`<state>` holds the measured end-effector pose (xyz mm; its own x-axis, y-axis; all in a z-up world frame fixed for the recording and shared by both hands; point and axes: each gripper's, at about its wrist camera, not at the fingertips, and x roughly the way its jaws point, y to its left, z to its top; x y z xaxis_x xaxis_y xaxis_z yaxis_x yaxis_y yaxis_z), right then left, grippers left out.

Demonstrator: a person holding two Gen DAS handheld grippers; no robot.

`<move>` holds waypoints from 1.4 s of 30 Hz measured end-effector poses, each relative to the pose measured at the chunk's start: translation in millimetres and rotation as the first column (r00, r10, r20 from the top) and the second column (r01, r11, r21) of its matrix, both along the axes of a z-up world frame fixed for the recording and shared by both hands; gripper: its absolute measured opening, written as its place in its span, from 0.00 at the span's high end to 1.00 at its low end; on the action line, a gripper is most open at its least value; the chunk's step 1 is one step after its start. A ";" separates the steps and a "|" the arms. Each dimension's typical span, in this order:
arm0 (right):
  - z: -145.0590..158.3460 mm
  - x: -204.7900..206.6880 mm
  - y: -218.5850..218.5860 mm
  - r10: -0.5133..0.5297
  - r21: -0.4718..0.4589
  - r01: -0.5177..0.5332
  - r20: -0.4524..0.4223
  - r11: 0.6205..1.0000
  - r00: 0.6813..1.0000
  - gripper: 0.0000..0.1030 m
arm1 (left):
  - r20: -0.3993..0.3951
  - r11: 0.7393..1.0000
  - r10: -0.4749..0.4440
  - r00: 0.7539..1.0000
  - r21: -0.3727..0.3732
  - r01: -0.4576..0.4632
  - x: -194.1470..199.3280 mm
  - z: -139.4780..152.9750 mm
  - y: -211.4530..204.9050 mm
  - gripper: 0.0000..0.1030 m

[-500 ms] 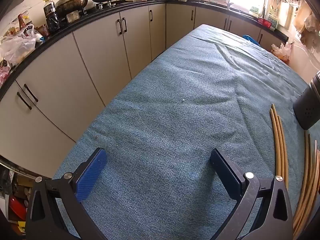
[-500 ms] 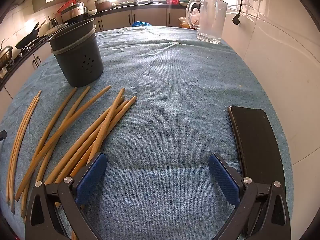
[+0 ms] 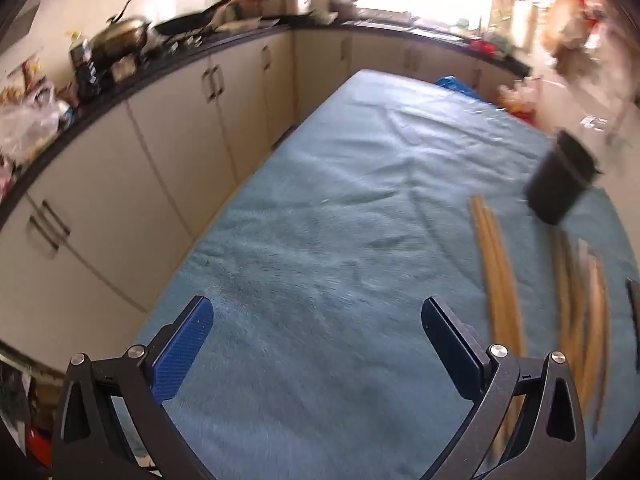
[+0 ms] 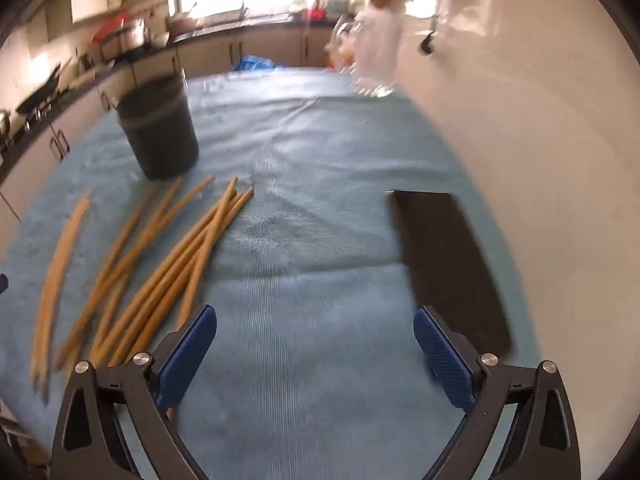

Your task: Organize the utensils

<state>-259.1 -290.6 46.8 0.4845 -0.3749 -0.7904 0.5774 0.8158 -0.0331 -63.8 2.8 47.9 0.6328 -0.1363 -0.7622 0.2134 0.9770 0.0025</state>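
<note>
Several wooden chopsticks (image 4: pixel 176 256) lie scattered on the blue cloth, left of my right gripper (image 4: pixel 314 346); they also show in the left wrist view (image 3: pixel 502 280) to the right of my left gripper (image 3: pixel 318 340). A dark cylindrical utensil holder (image 4: pixel 158 132) stands upright behind the chopsticks, and shows at the right in the left wrist view (image 3: pixel 560 178). Both grippers are open and empty, above the cloth. Both views are motion-blurred.
A flat black slab (image 4: pixel 444 264) lies on the cloth by the white wall at right. A clear glass jug (image 4: pixel 376 60) stands at the far end. Kitchen cabinets (image 3: pixel 168 128) and a cluttered counter run along the table's left side.
Both grippers have lifted and pulled back. The left view has swung right, so the holder and more chopsticks are in view. Both grippers stay open.
</note>
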 end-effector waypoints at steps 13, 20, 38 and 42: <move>51.6 -43.3 83.0 0.051 0.027 -0.053 0.077 0.998 0.996 0.03 | 0.071 0.975 -0.222 0.973 -0.008 0.223 -69.0 47.8 -22.1 0.00; 54.9 -43.8 92.0 0.077 0.084 -0.083 0.078 0.993 0.994 0.06 | 0.064 0.967 -0.253 0.965 0.002 0.253 -73.6 47.4 -37.1 0.00; 62.5 -47.5 96.0 0.086 0.077 -0.092 0.078 0.993 0.993 0.06 | 0.058 0.961 -0.275 0.960 0.006 0.276 -76.4 51.2 -38.8 0.00; 63.6 -47.0 97.6 0.096 0.074 -0.101 0.077 0.992 0.992 0.07 | 0.058 0.961 -0.278 0.959 0.006 0.278 -76.5 50.7 -39.1 0.00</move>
<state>-306.1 -193.0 110.4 0.5735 -0.2616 -0.7763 0.4927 0.8673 0.0718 -140.2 -36.3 98.5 0.6128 -0.3146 -0.7249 0.4758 0.8793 0.0207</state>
